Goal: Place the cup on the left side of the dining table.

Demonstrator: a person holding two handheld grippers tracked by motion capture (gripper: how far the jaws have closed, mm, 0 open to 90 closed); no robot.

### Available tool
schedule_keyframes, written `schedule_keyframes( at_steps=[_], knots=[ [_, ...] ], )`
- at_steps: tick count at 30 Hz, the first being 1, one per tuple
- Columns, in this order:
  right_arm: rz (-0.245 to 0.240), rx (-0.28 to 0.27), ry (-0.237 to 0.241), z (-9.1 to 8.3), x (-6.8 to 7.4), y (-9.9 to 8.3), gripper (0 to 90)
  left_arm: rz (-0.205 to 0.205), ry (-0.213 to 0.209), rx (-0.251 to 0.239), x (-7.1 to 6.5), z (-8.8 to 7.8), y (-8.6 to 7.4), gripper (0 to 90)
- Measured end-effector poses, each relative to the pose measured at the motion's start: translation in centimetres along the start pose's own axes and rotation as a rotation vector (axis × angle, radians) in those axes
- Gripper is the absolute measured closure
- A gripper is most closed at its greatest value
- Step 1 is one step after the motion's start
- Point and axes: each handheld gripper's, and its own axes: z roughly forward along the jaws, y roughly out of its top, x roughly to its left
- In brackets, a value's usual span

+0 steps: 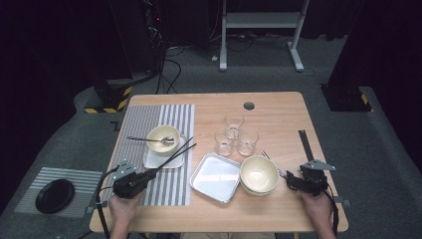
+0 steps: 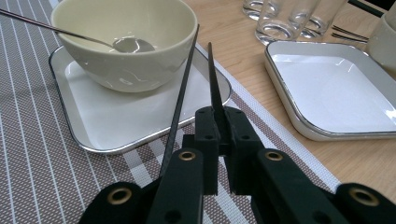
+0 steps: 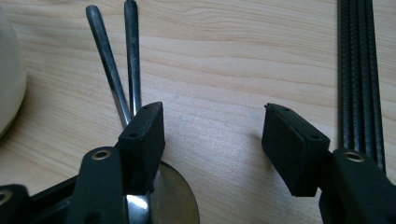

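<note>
The left gripper [image 2: 215, 122] has its jaws pressed together on a pair of black chopsticks [image 2: 196, 79], pinching them near their thick ends; in the left gripper view one stick runs straight out of the pads and the other slants across its left side, both tips reaching toward the cream bowl [image 2: 123, 39]. That bowl sits on a white square plate [image 2: 116, 123] on the striped placemat [image 2: 28, 154], with a metal spoon [image 2: 74, 35] lying in it, handle out to the left.

The right gripper [image 3: 212, 140] has its jaws spread wide, gripping nothing. Its left pad stands over two metal spoons [image 3: 119, 65] lying on the bare wood, their handles pointing away; the round end of one shows under that pad. A second pair of black chopsticks [image 3: 359, 70] lies just right of the right pad.

In the high view, an empty white square plate [image 1: 215, 177] lies in the middle of the table [image 1: 278, 107], touching a stack of cream bowls [image 1: 259, 175] just left of the right gripper. Three glasses [image 1: 234, 134] stand farther back. The near table edge is close behind both hands; open wood lies far right.
</note>
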Motion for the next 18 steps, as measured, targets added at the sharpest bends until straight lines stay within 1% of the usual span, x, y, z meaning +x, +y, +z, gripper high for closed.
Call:
schedule_keyframes(
  at_steps=[1,2,5,8,9,10,11,12,13,15,17,18],
  knots=[
    [0.0,0.0,0.0,0.0,0.0,0.0,39.3,0.0,0.0,0.0,0.0,0.0,0.0,84.6],
    [-0.004,-0.001,-0.001,0.0,0.0,0.0,39.3,-0.014,0.004,0.001,0.0,0.0,-0.1,84.6],
    [-0.005,-0.002,-0.001,0.0,0.0,0.0,39.3,-0.01,-0.002,0.0,0.0,0.1,-0.2,84.6],
    [-0.004,-0.002,-0.001,0.0,0.0,0.0,39.3,-0.005,0.002,0.02,0.1,0.0,-0.4,84.6],
    [-0.004,-0.002,-0.001,0.0,0.0,0.0,39.3,-0.005,0.002,0.02,0.1,0.0,-0.4,84.6],
    [-0.004,-0.002,-0.001,0.0,0.0,0.0,39.3,-0.033,0.005,0.0,0.0,0.3,-0.6,84.6],
    [-0.004,-0.002,-0.001,0.0,0.0,0.0,39.3,-0.033,0.005,0.0,0.0,0.3,-0.6,84.6],
    [-0.004,-0.002,-0.001,0.0,0.0,0.0,39.2,-0.003,-0.003,0.037,0.3,0.1,-0.6,84.6],
    [-0.004,-0.001,-0.001,0.0,0.0,0.0,39.3,-0.015,0.002,0.037,0.3,0.1,-0.7,84.6],
    [-0.004,-0.002,-0.001,0.0,0.0,0.0,39.3,-0.008,-0.003,0.046,0.3,0.0,-0.8,84.6],
    [-0.002,-0.001,-0.001,0.0,0.0,0.0,39.3,-0.015,-0.005,0.053,0.2,0.0,-0.9,84.6],
    [-0.004,-0.001,-0.001,0.0,0.0,0.0,39.3,-0.025,0.005,0.029,0.1,0.3,-1.0,84.6]
  ],
)
